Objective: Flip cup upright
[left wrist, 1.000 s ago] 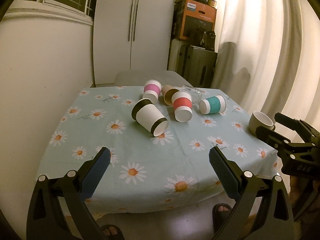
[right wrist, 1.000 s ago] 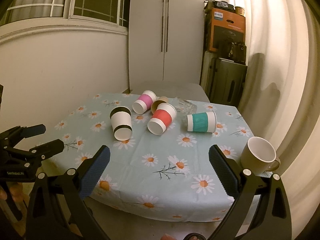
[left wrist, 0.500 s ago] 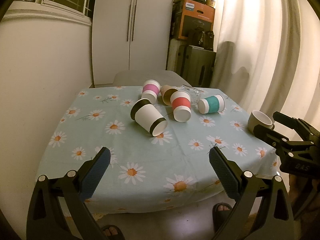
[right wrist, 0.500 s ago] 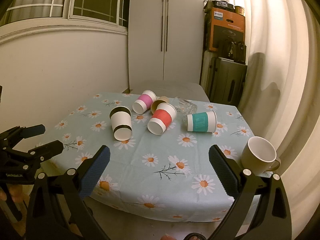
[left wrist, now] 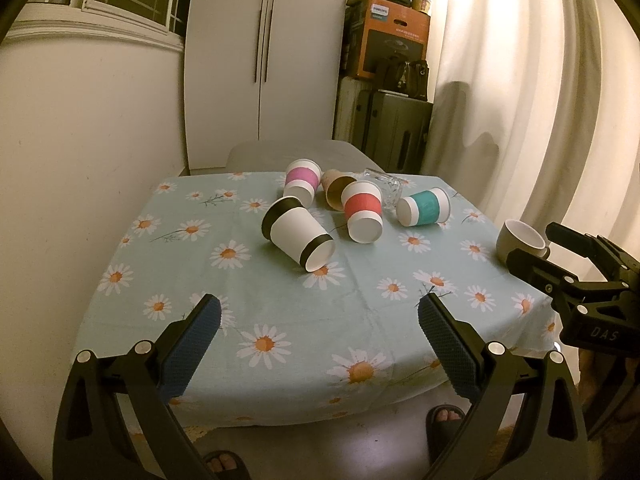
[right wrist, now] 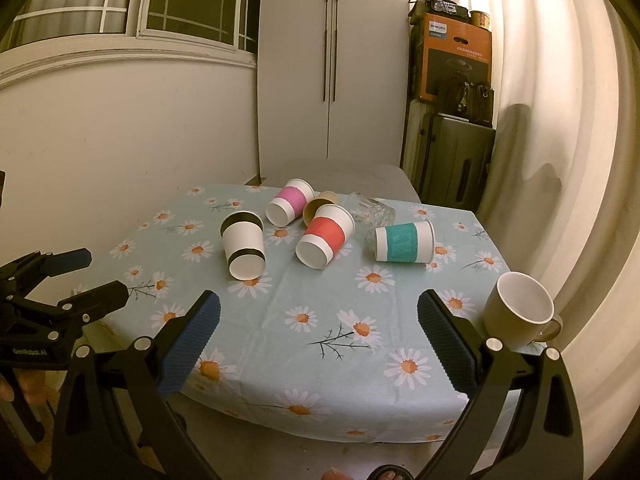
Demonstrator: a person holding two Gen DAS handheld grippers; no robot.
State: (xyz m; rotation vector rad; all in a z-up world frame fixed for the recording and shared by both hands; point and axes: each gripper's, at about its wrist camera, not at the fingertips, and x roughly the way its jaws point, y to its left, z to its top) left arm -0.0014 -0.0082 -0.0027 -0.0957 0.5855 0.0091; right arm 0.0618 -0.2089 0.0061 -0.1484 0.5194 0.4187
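Item: table [left wrist: 280, 320], draped in a pale blue daisy cloth; carries all the cups listed here. The landmark for positions is the red-banded paper cup [left wrist: 362, 216], which lies on its side near the middle of the far half, base toward the cameras.

- Black-banded paper cup [left wrist: 298, 238]: on its side, left of and nearer than the red-banded one, apart from it. It is the closest fallen cup to both grippers, so probably the easiest first pick.
- Pink-banded paper cup [left wrist: 302, 182]: on its side, behind and left of the landmark.
- Brown paper cup [left wrist: 336, 192]: on its side, mouth facing the cameras, just behind the landmark; whether they touch I cannot tell.
- Clear glass [left wrist: 380, 188]: on its side, behind and right of the landmark.
- Teal-banded paper cup [left wrist: 424, 212]: on its side, right of the landmark.
- Beige mug [right wrist: 518, 312]: already upright, well right of and nearer than the landmark, near the table edge; seemingly needs no flipping.

Left gripper [left wrist: 320, 318]: jaws spread wide, grasping nothing, poised over the near table edge, well short of every cup.
Right gripper [right wrist: 320, 316]: likewise released and empty, held off the near edge.

Assessment: no cup engaged; a wide spread suits closing across a cup's side wall.
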